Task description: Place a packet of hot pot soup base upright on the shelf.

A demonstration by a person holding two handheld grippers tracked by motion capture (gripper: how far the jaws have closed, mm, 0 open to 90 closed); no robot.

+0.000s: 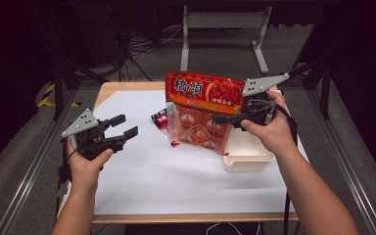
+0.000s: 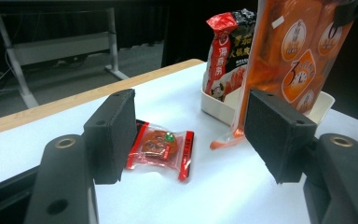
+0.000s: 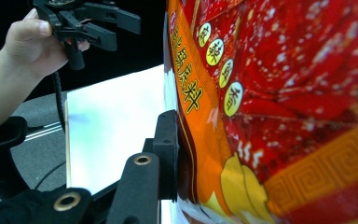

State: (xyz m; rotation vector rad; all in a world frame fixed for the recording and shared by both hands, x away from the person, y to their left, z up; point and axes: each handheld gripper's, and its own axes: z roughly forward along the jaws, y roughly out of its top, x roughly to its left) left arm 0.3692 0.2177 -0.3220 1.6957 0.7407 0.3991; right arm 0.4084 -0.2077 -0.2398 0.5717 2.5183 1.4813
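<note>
Here, on the white sheet [image 1: 176, 171] over the wooden table [image 1: 122, 87]: a cream tray [image 1: 247, 161] toward the right edge, with a dark and red snack packet [image 2: 226, 51] standing in it. Just left of the tray, flat on the sheet, a small red-edged wrapped biscuit [image 2: 161, 148], well apart from both tools and lying in the open stretch between them. Beyond the table, a grey metal stand [image 1: 223, 22] on the floor.

Left gripper [image 1: 120, 126] held above the sheet's left part, jaws spread with nothing between the pads, touching nothing. Right gripper [image 1: 225, 119] clamped on the big orange-red bag [image 1: 203, 112], one black pad pressed flat against the bag's side in the right gripper view.

Bag upright, lifted over the tray's left rim and the sheet, lower corner hanging free of the surface. Glossy orange with a red header strip, large Chinese characters in yellow and black, round printed medallions, clear lower panel showing small packs inside.
</note>
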